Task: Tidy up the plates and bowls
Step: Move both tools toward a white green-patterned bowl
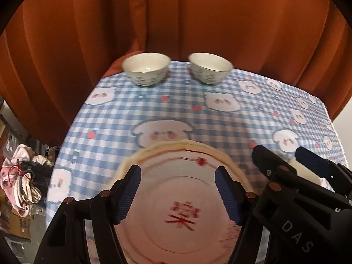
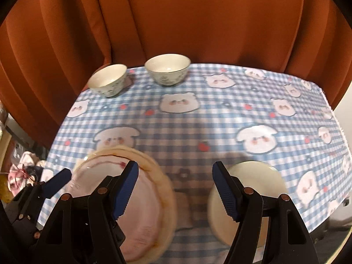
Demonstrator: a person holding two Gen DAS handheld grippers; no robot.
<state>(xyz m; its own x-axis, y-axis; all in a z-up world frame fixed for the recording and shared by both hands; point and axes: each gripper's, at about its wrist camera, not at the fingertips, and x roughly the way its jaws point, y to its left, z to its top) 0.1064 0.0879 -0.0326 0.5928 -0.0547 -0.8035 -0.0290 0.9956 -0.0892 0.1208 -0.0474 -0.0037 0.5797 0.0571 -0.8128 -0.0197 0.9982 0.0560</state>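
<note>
A large plate with a cream rim and a red character lies on the checked tablecloth, right under my left gripper. That gripper is open, with nothing between its blue pads. Two white bowls with a blue pattern stand upright side by side at the table's far edge. In the right wrist view my right gripper hangs open over bare cloth, between the large plate and a smaller cream plate. The two bowls stand far ahead of it, to the left.
An orange curtain hangs right behind the table. The tablecloth's right edge drops off. A heap of clothes and boxes lies on the floor to the left. One finger of the left gripper shows beside the large plate.
</note>
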